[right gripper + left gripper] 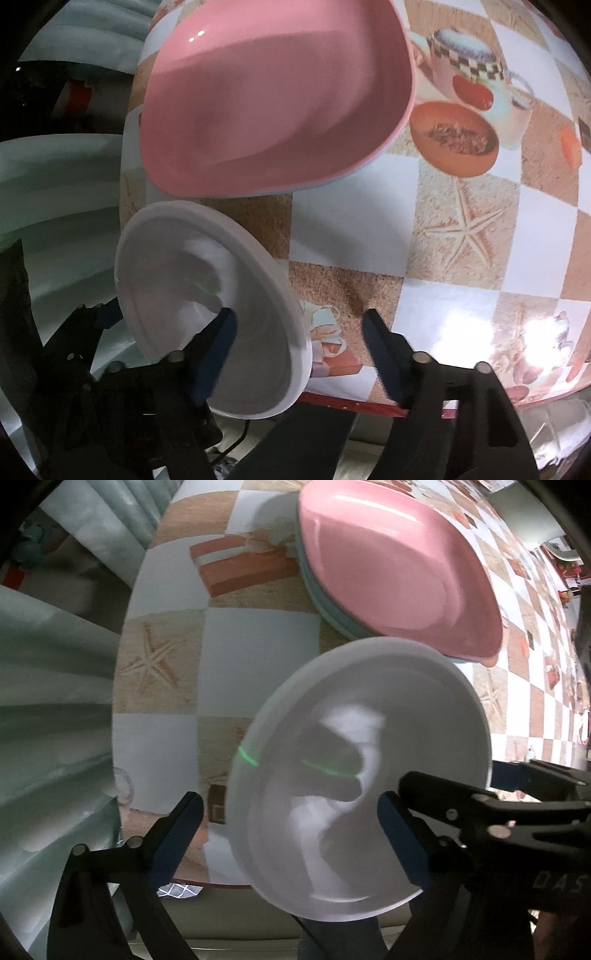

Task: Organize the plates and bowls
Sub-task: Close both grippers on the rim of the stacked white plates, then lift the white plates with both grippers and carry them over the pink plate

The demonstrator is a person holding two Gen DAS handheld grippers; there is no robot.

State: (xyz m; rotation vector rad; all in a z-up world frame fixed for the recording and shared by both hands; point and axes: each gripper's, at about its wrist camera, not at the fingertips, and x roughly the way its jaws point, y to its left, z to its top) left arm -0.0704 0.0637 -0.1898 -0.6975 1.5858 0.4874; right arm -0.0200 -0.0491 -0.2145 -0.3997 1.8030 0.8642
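Note:
A white bowl [354,760] sits near the table's front edge, blurred in the left wrist view. My left gripper [291,805] points down and straddles the bowl's left rim, one finger outside and one over the inside, with gaps at the pads. My right gripper [299,325] straddles the opposite rim of the white bowl [207,280], its left finger inside and its right finger over the tablecloth, clear of the rim. It also shows as black jaws at the right of the left wrist view. Behind the bowl lies a pink plate [399,572] [277,103] on top of pale blue plates.
A round table [461,229] carries a checkered cloth printed with starfish, mugs and bowls. Its red-trimmed front edge [362,402] runs just under my right gripper. Pale green draped fabric [48,701] hangs beyond the table's left side.

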